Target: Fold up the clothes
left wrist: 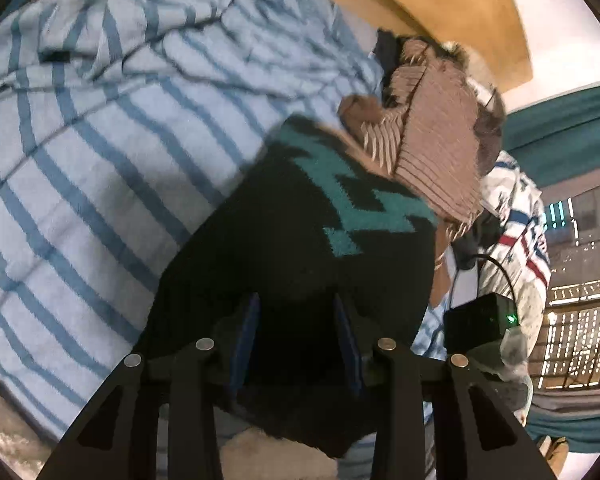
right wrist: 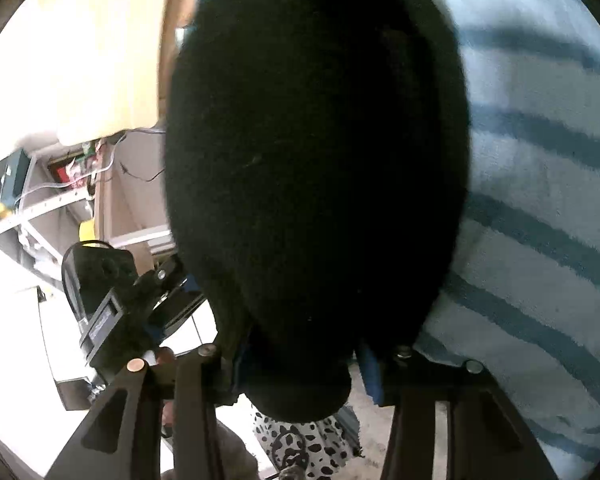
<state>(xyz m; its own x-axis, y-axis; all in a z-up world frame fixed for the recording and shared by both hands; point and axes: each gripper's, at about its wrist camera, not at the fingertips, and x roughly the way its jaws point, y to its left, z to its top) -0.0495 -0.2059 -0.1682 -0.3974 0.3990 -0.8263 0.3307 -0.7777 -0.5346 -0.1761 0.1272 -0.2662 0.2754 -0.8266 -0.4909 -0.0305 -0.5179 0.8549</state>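
Observation:
A black knitted sweater with a teal zigzag pattern [left wrist: 300, 216] lies partly on a bed cover with pale blue stripes [left wrist: 100, 160]. My left gripper [left wrist: 296, 320] is shut on the sweater's near edge, with dark cloth filling the gap between its blue pads [left wrist: 246, 340]. In the right wrist view the same black sweater [right wrist: 316, 152] bulges up and fills the middle of the picture. My right gripper [right wrist: 304, 364] is shut on a bunched fold of it. Most of the sweater's shape is hidden from this side.
A brown ribbed garment [left wrist: 432, 132] and a white one with red and blue marks [left wrist: 516, 216] lie past the sweater. The right gripper's housing [left wrist: 480, 320] is close on the right. Shelves [right wrist: 40, 208] stand left, and a spotted cloth [right wrist: 300, 436] lies below.

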